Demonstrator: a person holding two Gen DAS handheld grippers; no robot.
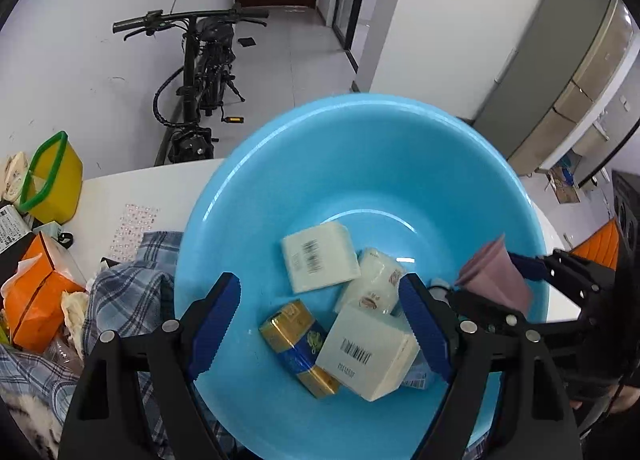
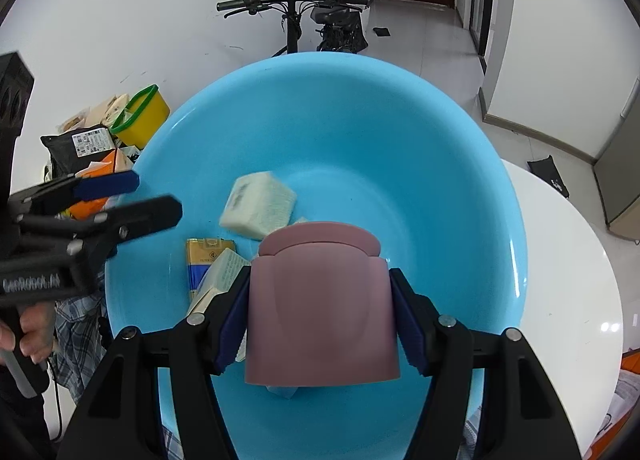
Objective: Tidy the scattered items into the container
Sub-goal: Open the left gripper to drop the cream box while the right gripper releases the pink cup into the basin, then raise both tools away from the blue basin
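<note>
- Four-plus items already in the blue basin (image 1: 280, 180): two white barcode boxes (image 1: 320, 260), a soft tissue pack (image 1: 376, 284) and a gold-and-blue carton (image 1: 296, 344), clustered from centre toward 6 o'clock.
- My right gripper (image 2: 322, 312) is clamped on a mauve lidded container (image 2: 320, 300), held over the basin's near side at 6 o'clock; I judge it not yet released.
- My left gripper (image 1: 320, 324) has its jaws apart, nothing pinched, above the boxes.
- Left to do, I judge: plaid cloth (image 1: 128, 288) at the basin's 9 o'clock; orange tissue box (image 1: 40, 292) and yellow tub (image 1: 56, 180) beyond it.
</note>
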